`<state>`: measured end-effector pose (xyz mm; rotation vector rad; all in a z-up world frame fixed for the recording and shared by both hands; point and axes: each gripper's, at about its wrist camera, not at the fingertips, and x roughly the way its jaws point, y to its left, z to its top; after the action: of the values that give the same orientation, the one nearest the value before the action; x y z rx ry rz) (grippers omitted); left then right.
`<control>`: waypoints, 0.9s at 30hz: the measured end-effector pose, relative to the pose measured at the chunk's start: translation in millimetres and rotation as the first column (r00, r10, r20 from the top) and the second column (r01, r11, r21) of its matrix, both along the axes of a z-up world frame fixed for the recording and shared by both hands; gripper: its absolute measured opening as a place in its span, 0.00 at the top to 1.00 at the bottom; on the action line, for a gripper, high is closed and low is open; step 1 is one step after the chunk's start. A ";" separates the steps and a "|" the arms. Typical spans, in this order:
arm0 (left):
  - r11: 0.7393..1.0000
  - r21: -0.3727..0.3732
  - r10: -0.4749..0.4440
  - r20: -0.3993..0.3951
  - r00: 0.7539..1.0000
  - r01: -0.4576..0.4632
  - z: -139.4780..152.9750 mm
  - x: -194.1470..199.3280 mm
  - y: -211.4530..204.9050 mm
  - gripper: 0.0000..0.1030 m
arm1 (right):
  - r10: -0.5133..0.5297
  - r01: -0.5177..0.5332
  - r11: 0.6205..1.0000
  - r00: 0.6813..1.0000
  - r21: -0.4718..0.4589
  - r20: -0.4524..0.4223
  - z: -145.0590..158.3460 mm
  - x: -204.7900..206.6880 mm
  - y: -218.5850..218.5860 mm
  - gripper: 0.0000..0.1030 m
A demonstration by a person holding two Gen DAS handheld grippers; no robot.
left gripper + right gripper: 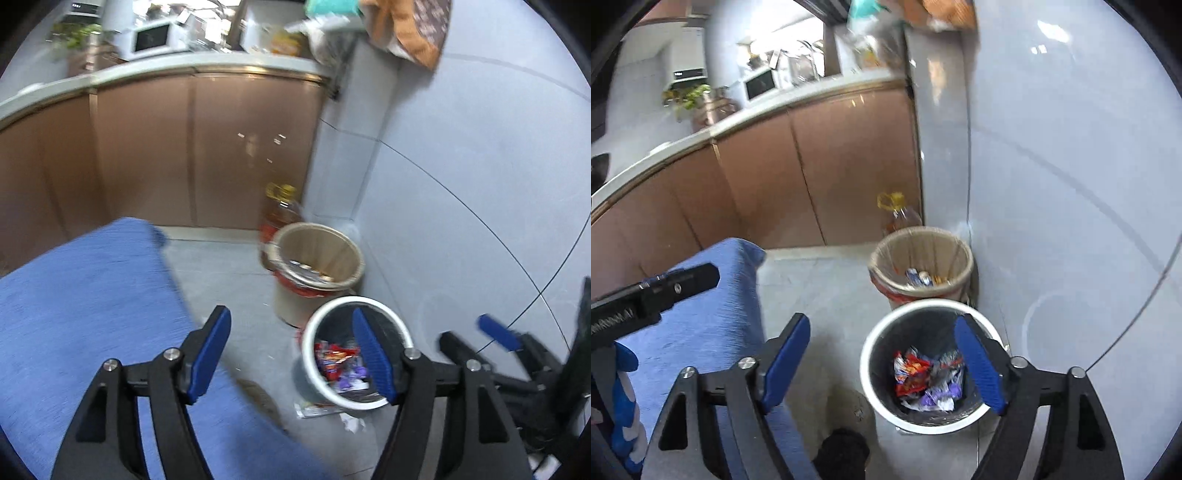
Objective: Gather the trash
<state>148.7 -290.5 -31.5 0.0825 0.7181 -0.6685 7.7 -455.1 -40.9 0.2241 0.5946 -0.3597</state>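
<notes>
Wrappers (925, 376) sit inside white-rimmed bin (871, 384) w/ both left gripper (291, 354) & right gripper (882, 362) spread wide, nothing between jaws, so drop step looks done imo; next prob needs finding more trash, e.g. scraps (325, 410) beside bin.

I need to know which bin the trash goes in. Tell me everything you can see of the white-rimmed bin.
The white-rimmed bin is round with pale outer walls and a dark lining inside. It stands upright and lidless on the grey tiled floor, close to the wall and just in front of the beige bin. At its bottom lie crumpled wrappers, red, silver and purple. Some paper scraps lie on the floor at its base.
</notes>
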 end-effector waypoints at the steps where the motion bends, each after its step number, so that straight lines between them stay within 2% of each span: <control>1: 1.000 -0.001 0.022 0.015 1.000 -0.022 4.3 -4.7 13.6 0.33 | 0.011 -0.011 1.000 1.000 -0.019 0.009 6.2 -3.7 10.1 0.17; 2: 0.999 -0.001 0.045 0.029 0.999 -0.045 7.7 -9.9 26.2 0.32 | 0.020 -0.020 0.999 1.000 -0.039 0.014 11.5 -6.3 19.7 0.12; 7: 0.990 -0.012 0.140 0.103 0.985 -0.140 22.1 -37.5 89.7 0.28 | 0.078 -0.071 0.991 0.996 -0.116 0.053 29.5 -23.1 63.1 0.00; 13: 0.960 0.003 0.274 0.199 0.941 -0.281 32.9 -74.0 160.7 0.24 | 0.172 -0.166 0.978 0.984 -0.125 0.042 23.2 -31.2 107.5 0.00; 20: 0.925 0.022 0.361 0.254 0.897 -0.379 34.3 -95.6 193.5 0.23 | 0.208 -0.203 0.972 0.978 -0.121 0.031 17.8 -39.0 134.1 0.00; 23: 0.909 0.014 0.399 0.266 0.878 -0.417 32.8 -102.4 201.8 0.18 | 0.211 -0.204 0.970 0.977 -0.135 0.042 21.5 -44.6 140.1 0.00; 27: 0.898 -0.004 0.425 0.263 0.866 -0.439 30.5 -108.6 211.4 0.18 | 0.227 -0.215 0.964 0.972 -0.157 0.060 25.5 -49.5 147.5 0.00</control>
<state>40.2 -79.1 -1.0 0.0558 0.4779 -0.1980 -41.8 -307.6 -15.4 0.0257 0.5071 -0.1768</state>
